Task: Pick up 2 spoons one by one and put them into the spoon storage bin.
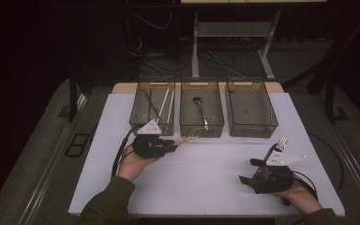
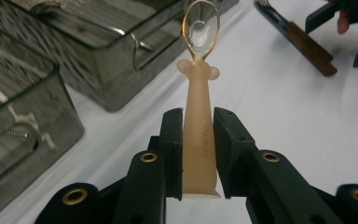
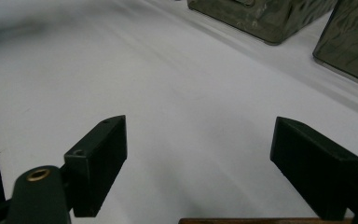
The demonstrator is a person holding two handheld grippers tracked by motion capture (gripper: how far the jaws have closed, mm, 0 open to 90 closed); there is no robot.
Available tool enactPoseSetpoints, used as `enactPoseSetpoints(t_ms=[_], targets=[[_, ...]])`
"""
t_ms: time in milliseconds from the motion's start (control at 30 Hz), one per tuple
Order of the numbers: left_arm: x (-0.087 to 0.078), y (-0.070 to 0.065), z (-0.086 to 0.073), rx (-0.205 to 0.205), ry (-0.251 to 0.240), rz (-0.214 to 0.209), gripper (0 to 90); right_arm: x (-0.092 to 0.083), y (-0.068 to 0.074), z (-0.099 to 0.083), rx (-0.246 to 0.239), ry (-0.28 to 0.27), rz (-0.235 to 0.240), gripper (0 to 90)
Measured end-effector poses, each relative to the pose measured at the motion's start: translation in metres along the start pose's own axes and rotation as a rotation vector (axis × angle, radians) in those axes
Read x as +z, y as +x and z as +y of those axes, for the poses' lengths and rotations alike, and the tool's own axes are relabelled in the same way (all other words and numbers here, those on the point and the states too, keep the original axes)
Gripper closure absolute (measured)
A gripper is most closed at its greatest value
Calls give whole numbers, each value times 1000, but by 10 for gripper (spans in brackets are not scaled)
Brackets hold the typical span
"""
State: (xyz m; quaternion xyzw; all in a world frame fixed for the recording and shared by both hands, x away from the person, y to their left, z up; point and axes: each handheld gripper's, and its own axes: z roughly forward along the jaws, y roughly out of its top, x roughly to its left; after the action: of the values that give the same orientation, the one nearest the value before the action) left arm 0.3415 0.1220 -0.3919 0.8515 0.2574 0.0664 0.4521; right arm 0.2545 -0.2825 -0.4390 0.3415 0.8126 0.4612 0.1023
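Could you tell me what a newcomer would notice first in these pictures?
Probably the left gripper, shut on the pale handle of a small utensil with a clear looped head, held above the white table. Behind it stand three mesh baskets in a row, while the right gripper waits open.

The pale peach plastic handle of the small spoon (image 2: 199, 140) bears faint raised letters along its length; they look like "LNSN", though too faint to read with certainty.

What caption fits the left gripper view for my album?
The left gripper jaws clamp a peach-handled spoon above the white table, beside see-through bins.
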Motion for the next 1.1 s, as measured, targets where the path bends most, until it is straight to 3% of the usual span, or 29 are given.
enactPoseSetpoints(t_ms=[200,300,567,767,1000,1100], targets=[[0,5,19,-3,-43,-2,734,1,0,0,5,-1,1,187],[1,9,32,7,-49,5,734,0,0,0,22,1,4,187],[13,20,65,4,-66,38,734,-1,-1,1,8,-12,0,187],[37,33,80,-18,-32,71,734,-3,-1,1,14,-20,-3,187],[66,50,87,-33,36,120,733,-3,-1,1,17,-26,-4,187],[76,56,86,-71,53,112,733,-4,-2,1,21,-26,-5,187]])
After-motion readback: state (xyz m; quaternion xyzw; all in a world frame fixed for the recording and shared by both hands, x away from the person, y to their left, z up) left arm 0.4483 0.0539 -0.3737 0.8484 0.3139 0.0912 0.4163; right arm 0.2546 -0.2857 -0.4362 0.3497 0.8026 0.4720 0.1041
